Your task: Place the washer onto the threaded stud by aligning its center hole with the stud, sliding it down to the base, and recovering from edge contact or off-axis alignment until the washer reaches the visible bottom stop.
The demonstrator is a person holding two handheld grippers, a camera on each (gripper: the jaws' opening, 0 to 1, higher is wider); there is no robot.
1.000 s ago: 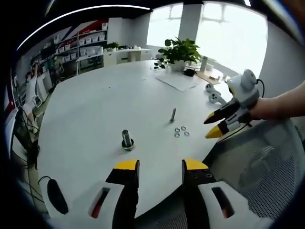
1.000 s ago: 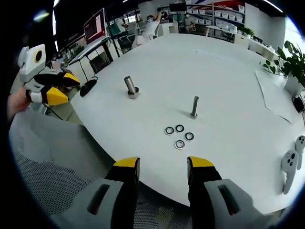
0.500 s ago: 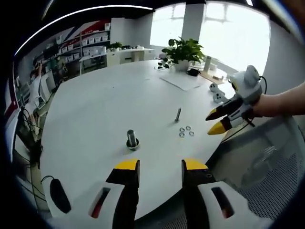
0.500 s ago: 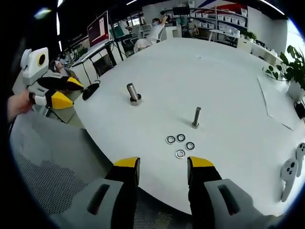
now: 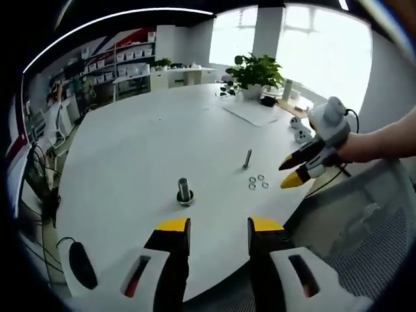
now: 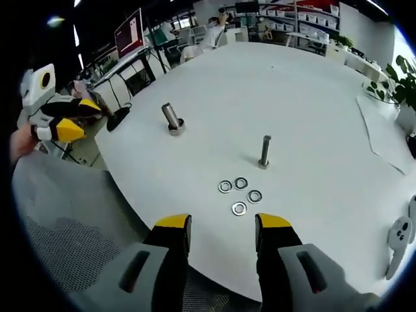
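Several flat metal washers (image 6: 238,195) lie in a small cluster on the white table, also seen as washers (image 5: 258,181) in the left gripper view. Just beyond them a thin threaded stud (image 6: 264,152) stands upright; the same stud (image 5: 247,159) appears in the left gripper view. A thicker bolt (image 6: 171,117) stands in a nut further left, seen as bolt (image 5: 184,191) ahead of my left gripper (image 5: 212,229). My left gripper is open and holds nothing. My right gripper (image 6: 222,226) is open too, short of the washers, over the table's edge.
The white round table (image 5: 143,149) carries a sheet of paper (image 5: 250,112), a potted plant (image 5: 253,68) and white controllers (image 6: 400,234) at its far side. A mesh chair (image 6: 71,253) sits below the table edge. A black mouse (image 5: 80,265) lies near the left rim.
Both views shifted a little with my hands. The washers and stud sit slightly nearer my right gripper. Both grippers stayed open.
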